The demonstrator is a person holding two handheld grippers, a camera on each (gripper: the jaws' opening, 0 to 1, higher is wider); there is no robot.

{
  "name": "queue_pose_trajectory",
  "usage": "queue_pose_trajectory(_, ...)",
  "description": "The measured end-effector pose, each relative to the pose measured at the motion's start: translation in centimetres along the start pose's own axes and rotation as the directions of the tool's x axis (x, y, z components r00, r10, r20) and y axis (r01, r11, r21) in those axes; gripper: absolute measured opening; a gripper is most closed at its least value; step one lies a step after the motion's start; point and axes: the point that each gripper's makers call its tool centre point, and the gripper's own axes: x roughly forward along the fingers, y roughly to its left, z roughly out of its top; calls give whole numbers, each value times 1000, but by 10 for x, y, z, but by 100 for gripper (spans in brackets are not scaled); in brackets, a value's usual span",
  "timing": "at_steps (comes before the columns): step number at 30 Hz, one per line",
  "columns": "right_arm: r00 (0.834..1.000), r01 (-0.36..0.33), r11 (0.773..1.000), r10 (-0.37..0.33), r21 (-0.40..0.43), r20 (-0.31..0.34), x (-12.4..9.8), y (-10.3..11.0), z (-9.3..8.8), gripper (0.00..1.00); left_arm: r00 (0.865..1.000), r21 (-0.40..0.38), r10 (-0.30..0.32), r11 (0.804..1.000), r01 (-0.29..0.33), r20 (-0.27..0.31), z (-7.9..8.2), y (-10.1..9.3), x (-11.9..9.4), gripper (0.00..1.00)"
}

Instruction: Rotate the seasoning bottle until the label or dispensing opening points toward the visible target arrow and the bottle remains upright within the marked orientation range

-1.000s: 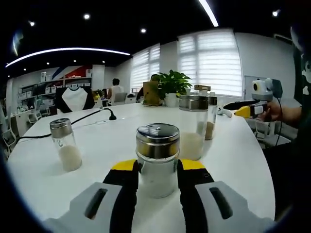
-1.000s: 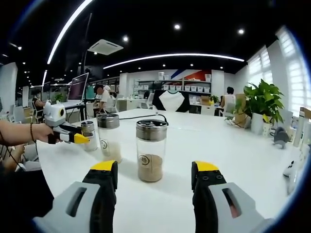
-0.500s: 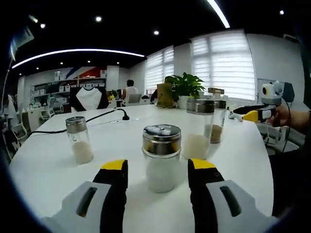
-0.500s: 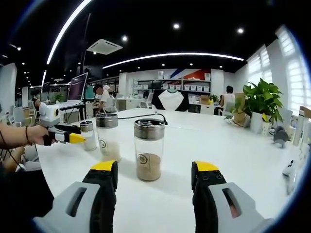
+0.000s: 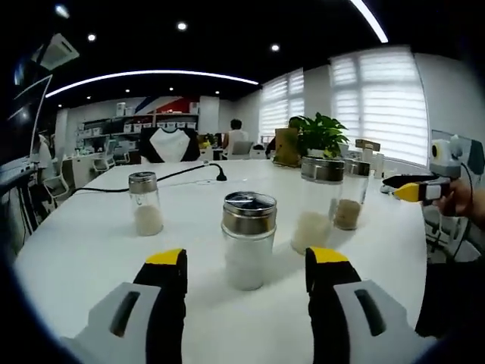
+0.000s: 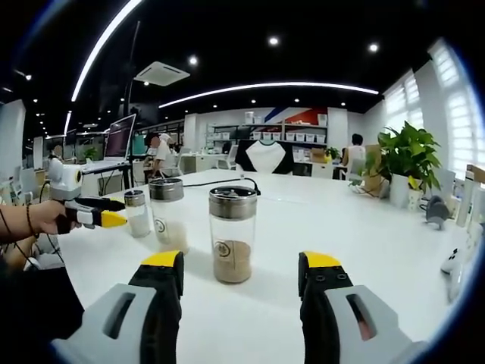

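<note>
Left hand-held gripper (image 5: 246, 265) jaws spread wide, right hand-held gripper (image 6: 241, 269) likewise, both level and forward-pointing

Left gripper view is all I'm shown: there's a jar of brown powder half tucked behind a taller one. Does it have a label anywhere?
Observer: Yes. In the right gripper view the brown-powder jar stands in full sight, with a small round label low on its glass, facing that camera.
Operator: Is the other gripper holding it?
Observer: No. The right gripper is open; its jaws stand wide apart, with clear gaps on both sides of the jar.
Operator: What does my own gripper look like from there?
Observer: The left gripper is a yellow-tipped tool held in a hand, beside a small shaker.
</note>
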Motion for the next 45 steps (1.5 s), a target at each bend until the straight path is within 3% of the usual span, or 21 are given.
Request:
queue_pose_trajectory(5, 1000, 5, 1000, -5, 11, 3, -1, -1, -1, 61, 998, 17, 64, 998, -64, 3, 3, -2, 2, 67)
queue_pose_trajectory(8, 1000, 7, 1000, -7, 11, 0, -2, -1, -1, 61, 990, -7, 143, 990, -144, -13, 1, 2, 4, 66)
queue_pose_trajectory(13, 1000, 8, 1000, -8, 15, 3, -2, -3, 0, 61, 986, -27, 166, 986, -167, -12, 3, -5, 12, 65)
queue_pose_trajectory(18, 1000, 7, 1000, -7, 19, 1, -2, -2, -1, 61, 971, -66, 239, 969, -240, -16, 4, 1, 16, 62)
queue_pose_trajectory(28, 1000, 14, 1000, -14, 27, 3, -1, -6, -1, 61, 972, -21, 234, 972, -234, -2, 11, 0, 27, 49)
queue_pose_trajectory(31, 1000, 16, 999, -16, 30, 4, 0, -7, 1, 61, 980, -8, 200, 980, -200, -4, 11, -4, 29, 36)
queue_pose_trajectory(32, 1000, 15, 1000, -15, 28, 6, 1, -6, 2, 61, 981, 19, 192, 981, -192, 4, 13, -2, 29, 36)
queue_pose_trajectory(36, 1000, 7, 1000, -7, 28, 6, 6, -6, 3, 61, 981, -7, 192, 981, -192, 1, 11, -1, 27, 35)
queue_pose_trajectory(45, 1000, -1, 1000, 1, 28, 4, 7, -2, 2, 61, 989, 41, 147, 988, -147, 6, 9, -3, 26, 34)
